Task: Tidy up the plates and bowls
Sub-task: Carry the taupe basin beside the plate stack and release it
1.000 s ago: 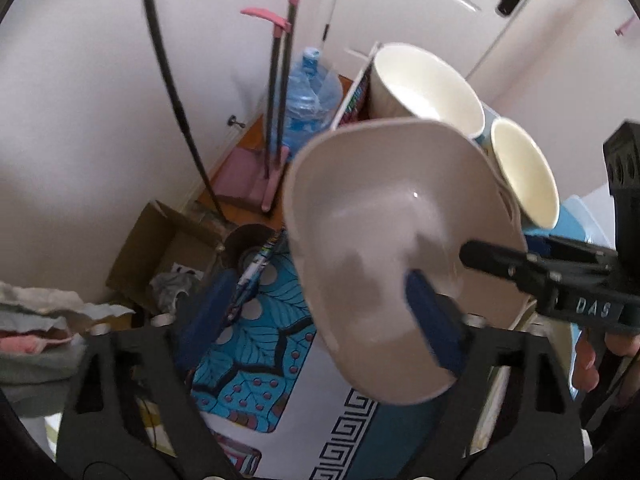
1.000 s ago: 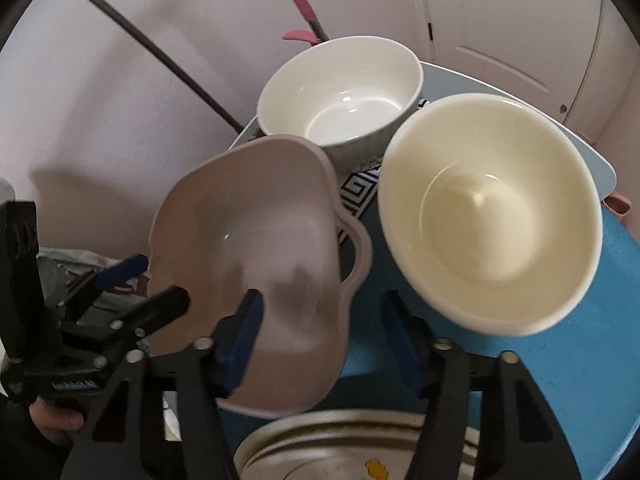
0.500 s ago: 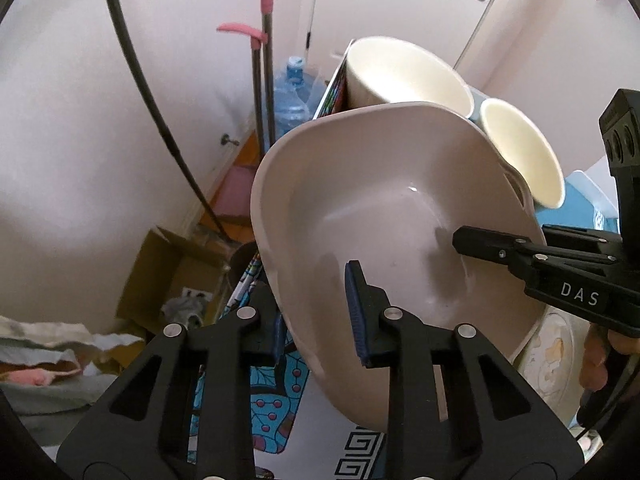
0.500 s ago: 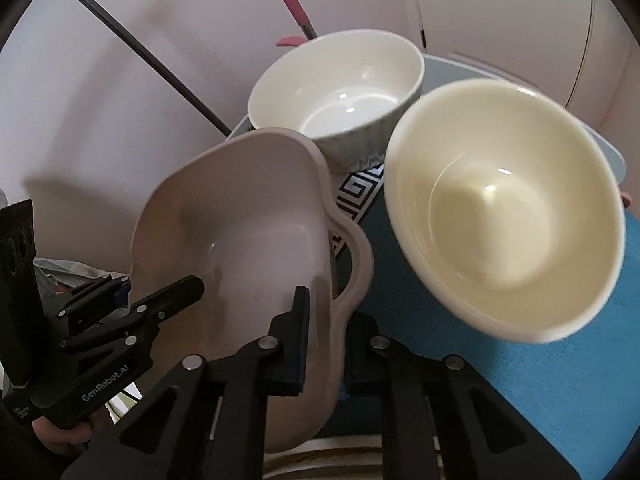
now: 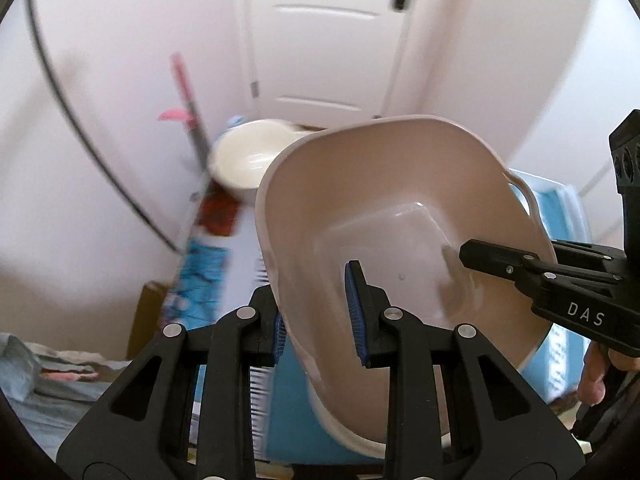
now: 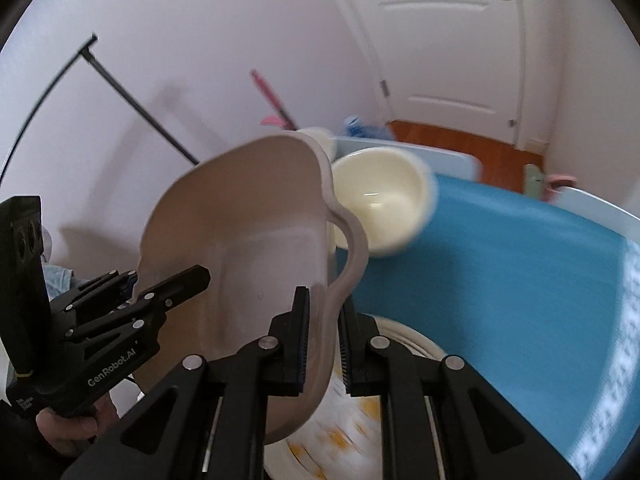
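Basin [image 5: 384, 216] is clenched at opposite rims by my left gripper [image 5: 318, 316] and right gripper [image 6: 322, 340], lifted; next I'd carry it level toward the bowl [image 6: 380, 200] at one o'clock.

Basin [image 5: 384, 216] at centre, tilted, clear of the table [image 6: 500, 280]. Left gripper [image 5: 318, 322] at 6 o'clock of the left view, clamped astride the basin's near wall; right gripper [image 5: 472, 256] reaching in from 3 o'clock, one finger inside. In the right view, right gripper [image 6: 323, 344] at 6 o'clock astride the wall beside the handle. Bowl [image 6: 380, 200] behind the basin at 1 o'clock, on the table. Second bowl [image 5: 248, 156] at 11 o'clock in the left view. Plate [image 6: 352, 420] under the basin at 6 o'clock. Door [image 6: 448, 40] behind, at 12 to 1 o'clock.
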